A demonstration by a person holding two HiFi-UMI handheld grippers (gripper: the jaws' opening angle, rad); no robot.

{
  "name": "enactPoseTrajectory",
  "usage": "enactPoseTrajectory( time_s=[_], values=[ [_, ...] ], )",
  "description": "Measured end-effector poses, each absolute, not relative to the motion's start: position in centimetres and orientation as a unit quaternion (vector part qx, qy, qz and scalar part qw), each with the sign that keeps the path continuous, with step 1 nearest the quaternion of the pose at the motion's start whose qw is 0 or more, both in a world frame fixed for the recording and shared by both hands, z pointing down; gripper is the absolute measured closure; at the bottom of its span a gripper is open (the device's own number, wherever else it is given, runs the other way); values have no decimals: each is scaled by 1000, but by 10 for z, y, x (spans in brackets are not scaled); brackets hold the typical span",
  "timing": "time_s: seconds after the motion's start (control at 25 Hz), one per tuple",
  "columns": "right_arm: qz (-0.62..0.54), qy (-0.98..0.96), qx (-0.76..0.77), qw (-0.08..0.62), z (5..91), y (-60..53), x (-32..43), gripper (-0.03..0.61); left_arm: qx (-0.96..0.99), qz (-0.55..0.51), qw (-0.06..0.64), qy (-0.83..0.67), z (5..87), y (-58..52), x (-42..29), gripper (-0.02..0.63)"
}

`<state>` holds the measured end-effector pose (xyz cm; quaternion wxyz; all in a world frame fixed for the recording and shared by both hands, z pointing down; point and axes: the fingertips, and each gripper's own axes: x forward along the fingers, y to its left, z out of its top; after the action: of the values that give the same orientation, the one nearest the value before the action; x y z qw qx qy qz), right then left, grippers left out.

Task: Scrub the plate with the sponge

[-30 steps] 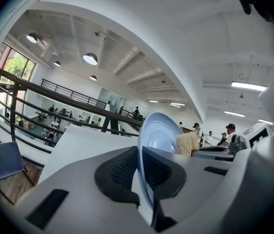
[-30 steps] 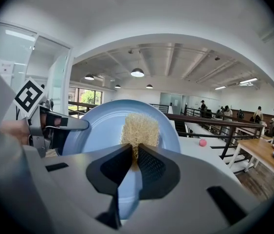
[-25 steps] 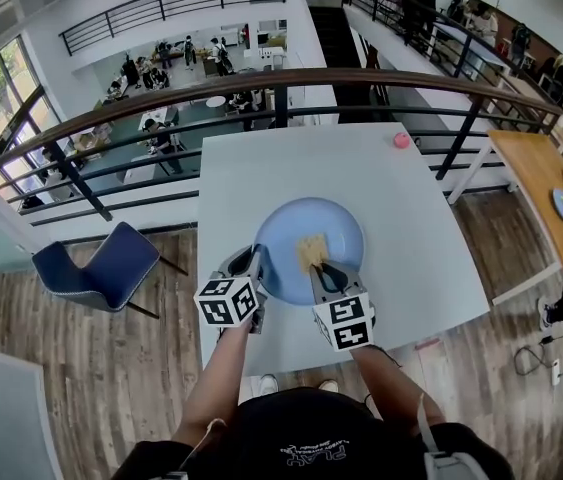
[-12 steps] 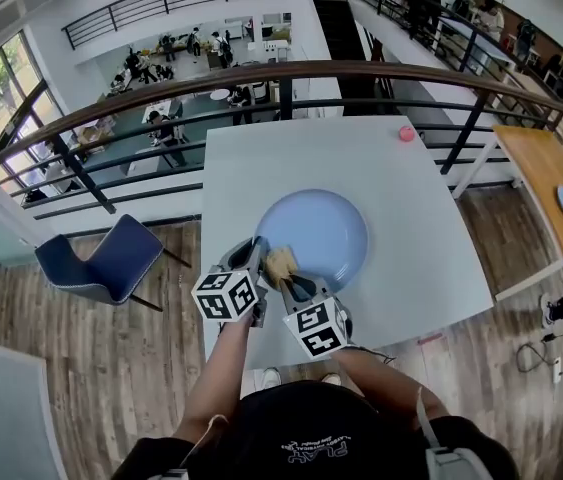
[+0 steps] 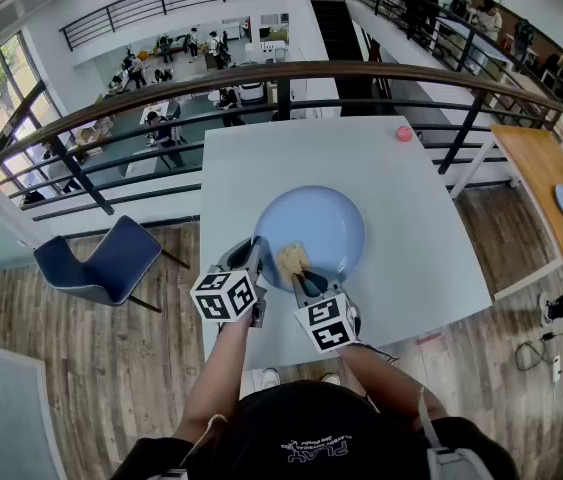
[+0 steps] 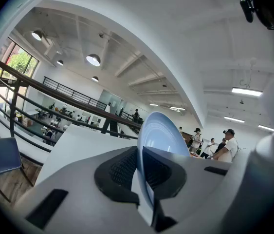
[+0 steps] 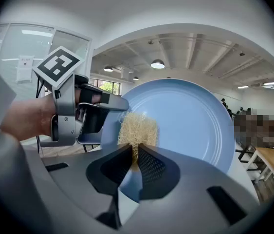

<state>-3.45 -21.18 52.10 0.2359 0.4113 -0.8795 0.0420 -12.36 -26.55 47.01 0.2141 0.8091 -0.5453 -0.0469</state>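
Two pinches: left tongs (image 6: 140, 153) steady the plate (image 5: 327, 218) by its rim while we scrub with the right tongs' (image 7: 136, 153) clamped sponge (image 7: 137, 129)

Your plate (image 5: 326, 218) is round, pale blue and shallow, with a raised rim. It sits face up near the front edge of the white table (image 5: 261, 158). Its near-left rim is pinched between the jaws of your left gripper (image 5: 259, 260). The sponge (image 5: 291, 259) is a small, tan, fibrous pad lying against the plate's inner surface on its near-left side, its near end clamped in your right gripper (image 5: 302, 278).
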Motion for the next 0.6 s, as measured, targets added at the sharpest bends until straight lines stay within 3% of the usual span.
enactPoseTrajectory(
  time_s=[0.6],
  values=[
    [66, -847, 478, 224, 521, -238, 26, 533, 812, -47, 215, -541, 469, -266, -122, 586]
  ],
)
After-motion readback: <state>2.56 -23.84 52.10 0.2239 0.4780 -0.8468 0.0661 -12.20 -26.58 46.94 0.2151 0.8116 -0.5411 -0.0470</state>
